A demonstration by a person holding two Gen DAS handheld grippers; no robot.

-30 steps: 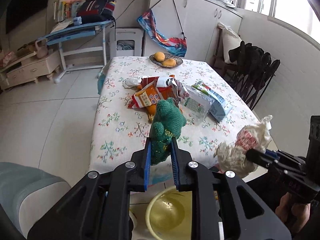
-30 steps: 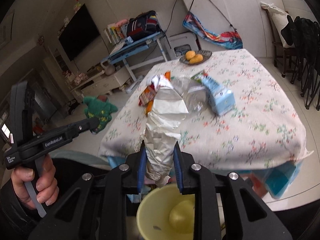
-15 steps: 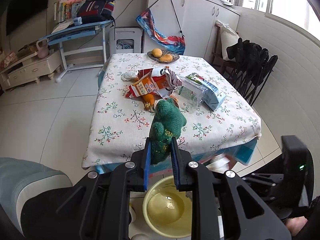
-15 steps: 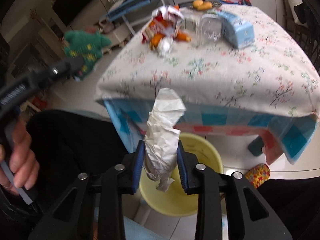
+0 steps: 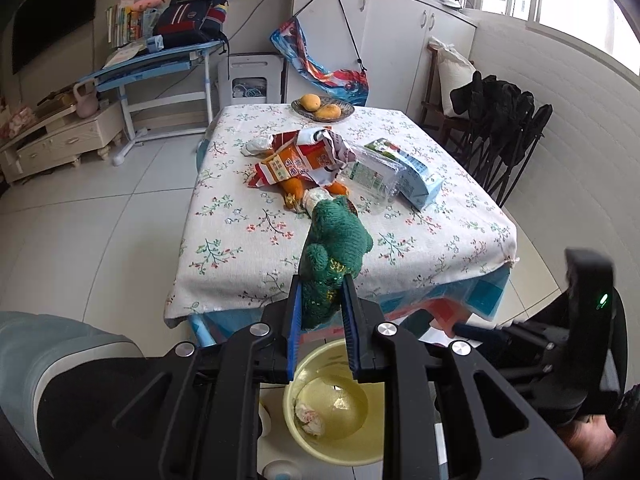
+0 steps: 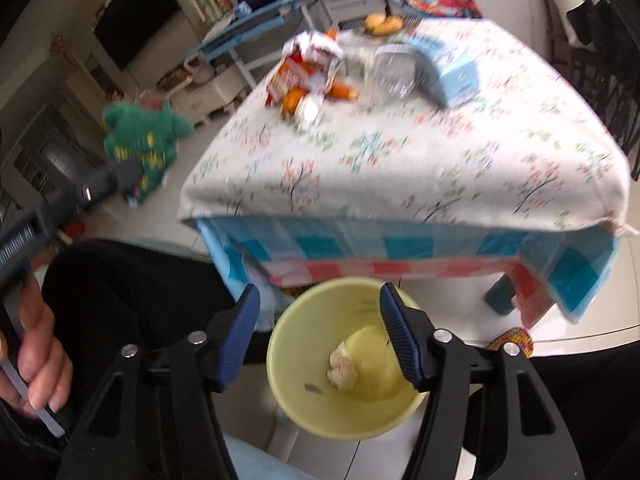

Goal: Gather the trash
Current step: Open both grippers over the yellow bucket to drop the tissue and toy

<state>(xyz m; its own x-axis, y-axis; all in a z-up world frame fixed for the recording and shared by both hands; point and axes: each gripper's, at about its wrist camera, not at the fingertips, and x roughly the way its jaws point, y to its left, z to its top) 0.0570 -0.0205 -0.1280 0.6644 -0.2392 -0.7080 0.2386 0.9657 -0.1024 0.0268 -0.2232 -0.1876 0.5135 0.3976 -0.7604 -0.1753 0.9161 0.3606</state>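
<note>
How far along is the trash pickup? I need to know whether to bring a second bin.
Done: one crumpled wrapper lies in the yellow bin; the right gripper above it is opening, with nothing between its jaws. In hand: the left gripper is shut on a green knitted toy. Left: the orange snack bag, clear plastic bottle and blue carton remain on the table.

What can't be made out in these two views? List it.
- Yellow bin: left wrist view, the fingers and gripper body cover much of its rim.
- Print on the wrappers: right wrist view, motion blur.
- Lower end of the green knitted toy: left wrist view, pinched between the fingers.
- Right gripper: left wrist view, its tips sit behind the left gripper's body.
</note>
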